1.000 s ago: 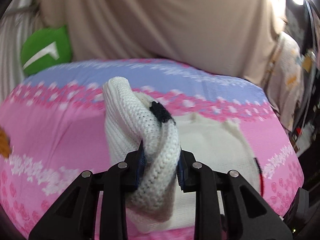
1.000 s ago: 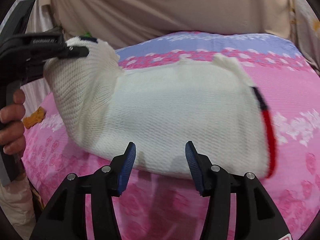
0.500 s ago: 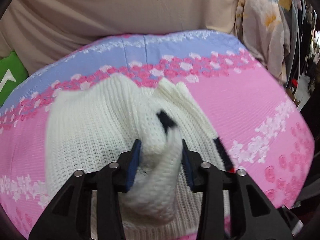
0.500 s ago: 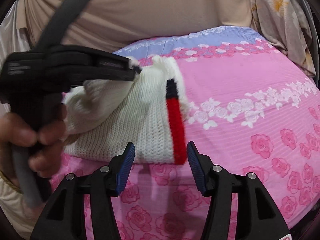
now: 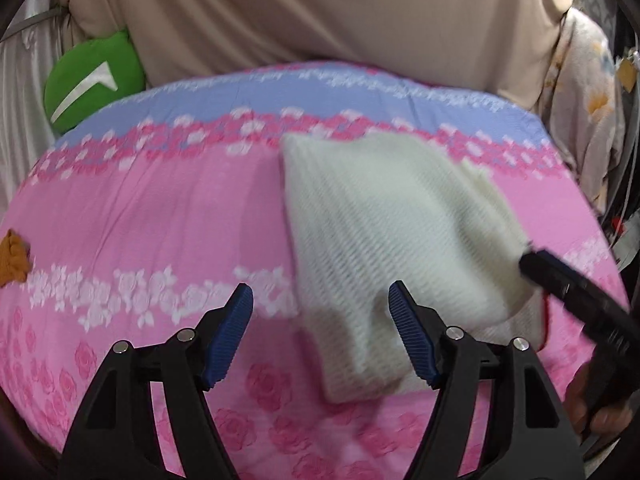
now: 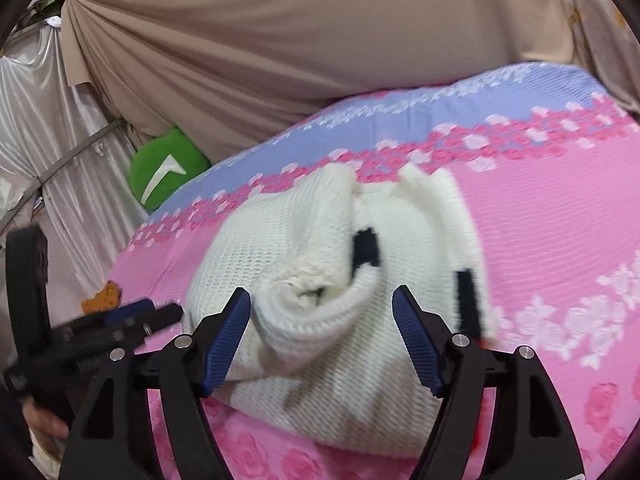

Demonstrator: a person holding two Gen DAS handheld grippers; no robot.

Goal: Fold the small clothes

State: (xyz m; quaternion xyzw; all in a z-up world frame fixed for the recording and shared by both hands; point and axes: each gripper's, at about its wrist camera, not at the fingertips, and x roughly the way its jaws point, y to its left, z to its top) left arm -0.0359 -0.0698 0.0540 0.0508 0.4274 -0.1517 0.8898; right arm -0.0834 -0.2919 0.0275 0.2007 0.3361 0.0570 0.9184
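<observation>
The pink floral bedsheet, banded lilac at its far edge, fills most of both views; a beige curtain hangs behind it. On the sheet lies the white knit garment, folded over on itself, with black trim showing at a rolled-up cuff in the right wrist view. A green cushion sits at the far left corner of the bed, and a small orange object lies at the sheet's left edge. My left gripper stands over the garment's near corner, jaws opening, pads clear of the knit. My right gripper frames the rolled cuff, jaws opening, gripping nothing.
</observation>
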